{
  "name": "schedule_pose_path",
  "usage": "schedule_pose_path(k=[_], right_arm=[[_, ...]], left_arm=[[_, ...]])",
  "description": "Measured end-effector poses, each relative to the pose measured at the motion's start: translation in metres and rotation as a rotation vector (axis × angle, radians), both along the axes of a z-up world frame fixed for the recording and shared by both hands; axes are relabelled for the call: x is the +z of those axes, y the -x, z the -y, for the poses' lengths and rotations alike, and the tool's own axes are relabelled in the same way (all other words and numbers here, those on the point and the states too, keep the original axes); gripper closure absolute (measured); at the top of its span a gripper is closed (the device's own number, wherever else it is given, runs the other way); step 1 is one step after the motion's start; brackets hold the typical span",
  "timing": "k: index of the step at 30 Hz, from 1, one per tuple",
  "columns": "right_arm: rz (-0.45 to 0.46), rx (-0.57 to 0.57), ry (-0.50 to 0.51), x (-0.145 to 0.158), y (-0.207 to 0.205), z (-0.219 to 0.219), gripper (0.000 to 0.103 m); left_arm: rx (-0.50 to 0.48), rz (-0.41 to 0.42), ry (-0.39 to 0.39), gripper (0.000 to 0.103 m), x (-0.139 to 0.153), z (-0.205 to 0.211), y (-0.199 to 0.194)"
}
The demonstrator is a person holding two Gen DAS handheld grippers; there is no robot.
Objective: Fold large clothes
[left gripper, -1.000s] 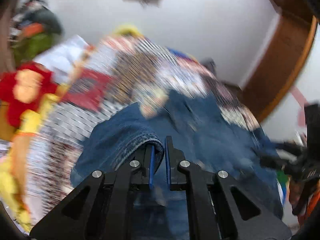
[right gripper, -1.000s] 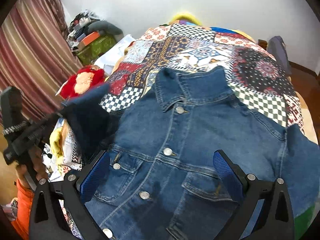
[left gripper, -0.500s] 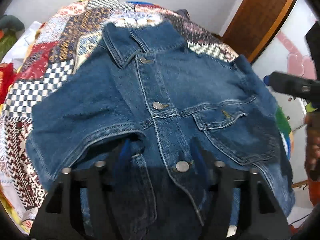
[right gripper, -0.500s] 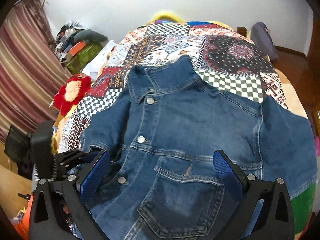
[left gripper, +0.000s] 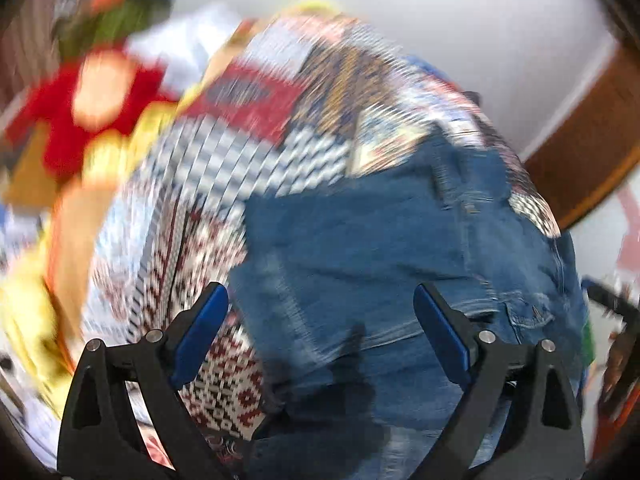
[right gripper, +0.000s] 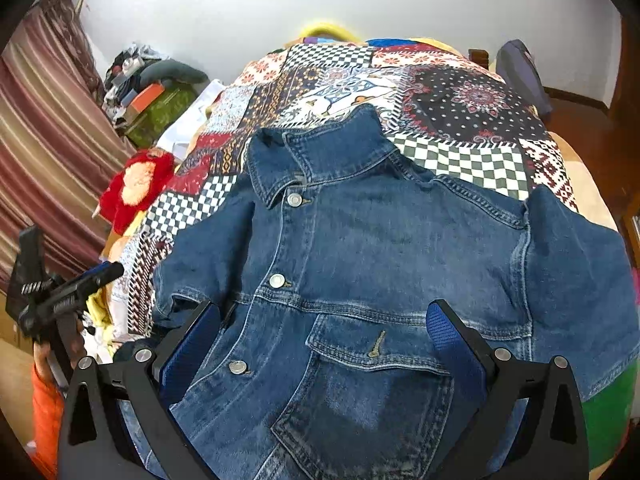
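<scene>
A denim jacket (right gripper: 360,264) lies front-up, buttoned and spread on a patchwork quilt (right gripper: 460,104), collar toward the far wall. The right gripper (right gripper: 324,340) hangs over its chest pocket, jaws wide with nothing clamped. The left gripper (left gripper: 320,332), its view badly blurred, has just been opening and now stands wide over what appears to be the jacket's edge, gripping nothing. A red plush toy (right gripper: 136,184) sits beside the quilt.

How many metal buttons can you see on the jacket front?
3 show on the denim jacket: one under the collar, one mid-placket, one lower. More may be hidden below.
</scene>
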State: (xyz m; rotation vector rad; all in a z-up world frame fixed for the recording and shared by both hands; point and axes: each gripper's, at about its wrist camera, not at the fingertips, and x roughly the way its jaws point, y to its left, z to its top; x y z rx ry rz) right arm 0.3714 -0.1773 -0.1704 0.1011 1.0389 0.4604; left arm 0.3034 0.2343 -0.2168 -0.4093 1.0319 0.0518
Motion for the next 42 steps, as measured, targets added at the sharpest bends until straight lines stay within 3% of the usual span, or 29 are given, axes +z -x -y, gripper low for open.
schedule_pose_path(k=[3,9,12,14,16,19,23,28,32,37,42], right_arm=[[-0.003,0.016,0.030,-0.007,-0.001,-0.010,0.001],[-0.016,0.043,0.054,-0.017,-0.003,-0.027,0.001],[-0.022,0.049,0.056,-0.020,-0.005,-0.031,0.001],[-0.024,0.056,0.061,-0.022,-0.005,-0.035,0.000],[-0.024,0.061,0.066,-0.023,-0.005,-0.037,0.001],[-0.012,0.076,0.085,-0.024,-0.001,-0.038,0.001],[0.017,0.090,0.108,-0.021,0.002,-0.036,0.001],[0.044,0.077,0.086,-0.012,0.003,-0.022,0.001],[0.067,0.040,0.053,-0.002,0.004,-0.001,0.001],[0.088,-0.016,0.025,0.008,0.006,0.030,0.001],[0.102,-0.088,0.010,0.015,0.010,0.069,0.001]], left_arm=[[0.033,-0.084,0.118,0.009,-0.036,-0.019,-0.004],[0.022,-0.165,0.241,0.014,-0.083,-0.025,-0.012],[0.018,-0.181,0.303,0.041,-0.095,-0.023,-0.016],[0.028,-0.176,0.253,0.054,-0.091,-0.022,-0.016],[0.021,-0.156,0.172,0.070,-0.082,-0.020,-0.017],[0.004,-0.090,0.050,0.086,-0.054,-0.014,-0.012],[-0.038,0.015,-0.055,0.091,-0.002,0.002,-0.009],[-0.110,0.159,-0.095,0.092,0.064,0.038,-0.021],[-0.217,0.259,-0.118,0.092,0.107,0.095,-0.038],[-0.396,0.276,-0.083,0.092,0.125,0.175,-0.063],[-0.536,0.231,-0.021,0.093,0.111,0.241,-0.086]])
